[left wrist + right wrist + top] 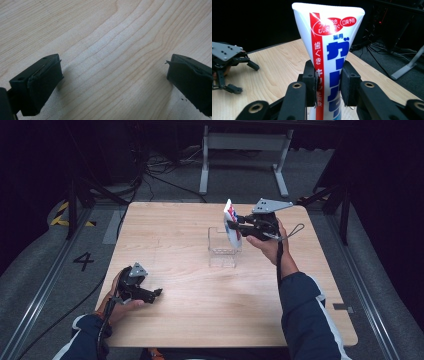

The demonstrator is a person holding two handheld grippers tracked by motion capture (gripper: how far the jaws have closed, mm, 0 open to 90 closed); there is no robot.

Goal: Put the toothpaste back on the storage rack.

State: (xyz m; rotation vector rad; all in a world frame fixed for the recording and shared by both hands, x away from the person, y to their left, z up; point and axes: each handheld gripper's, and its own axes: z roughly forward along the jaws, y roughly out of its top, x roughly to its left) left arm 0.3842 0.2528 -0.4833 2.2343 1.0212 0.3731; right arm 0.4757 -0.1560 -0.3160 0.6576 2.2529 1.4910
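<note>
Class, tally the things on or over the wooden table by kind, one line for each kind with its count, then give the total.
Toothpaste tube: 1
Clear plastic holder: 1
Hand-held grippers: 2, the left gripper and the right gripper
Total: 4

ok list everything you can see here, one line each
tube: 1, white with red stripe and blue lettering, clamped in the right gripper, held above the table by the holder
holder: 1, clear plastic, on the table right of centre
table: 1, light wood, middle of the scene
desk frame: 1, grey, on the floor behind the table
left gripper: 1, black, jaws open, low over the table's near left
right gripper: 1, black, shut on the tube
hands: 2, each holding a gripper, dark blue sleeves
</note>
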